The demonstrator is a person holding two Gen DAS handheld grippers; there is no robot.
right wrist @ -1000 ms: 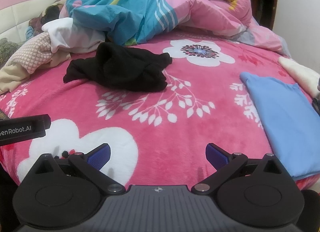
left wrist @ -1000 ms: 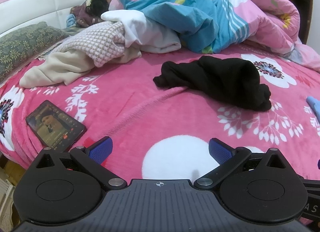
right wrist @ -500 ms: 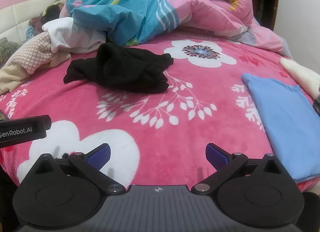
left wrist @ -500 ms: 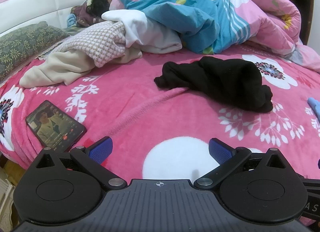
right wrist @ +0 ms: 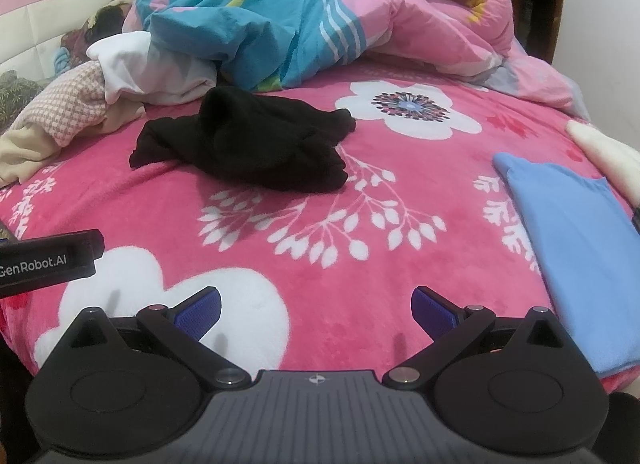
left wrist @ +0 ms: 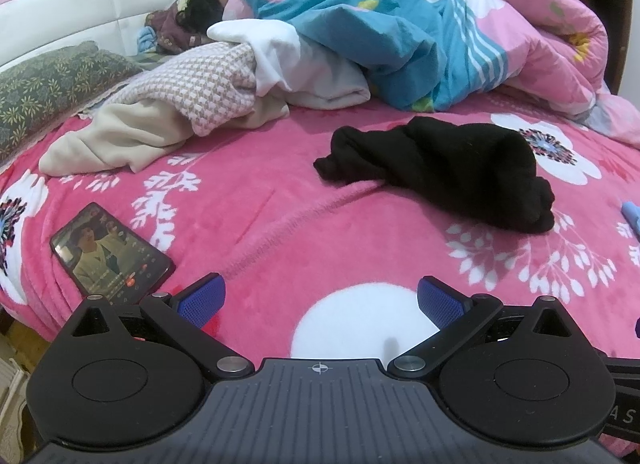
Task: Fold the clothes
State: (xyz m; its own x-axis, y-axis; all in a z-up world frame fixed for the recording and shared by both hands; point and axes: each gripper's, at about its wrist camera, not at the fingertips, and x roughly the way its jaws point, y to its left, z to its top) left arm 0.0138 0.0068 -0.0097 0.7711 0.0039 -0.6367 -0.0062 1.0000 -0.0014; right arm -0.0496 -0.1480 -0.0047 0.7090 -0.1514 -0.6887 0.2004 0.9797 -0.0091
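Creeping a little closer to the bed than a moment ago, the left gripper (left wrist: 320,298) and right gripper (right wrist: 316,306) both hold their jaws wide open and empty, with the crumpled black garment (left wrist: 440,172) lying ahead of the jaws, unfolded and not yet touched.

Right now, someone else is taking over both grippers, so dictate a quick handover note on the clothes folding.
Left gripper: open, empty, over the front edge of the bed.
Right gripper: open, empty, alongside it.
Black garment: crumpled mid-bed, untouched, apart from both.
Blue garment: lies flat and folded at the right edge, looks done.
Left: black garment, then the beige and white pile by the quilt.
Mind the phone at left.
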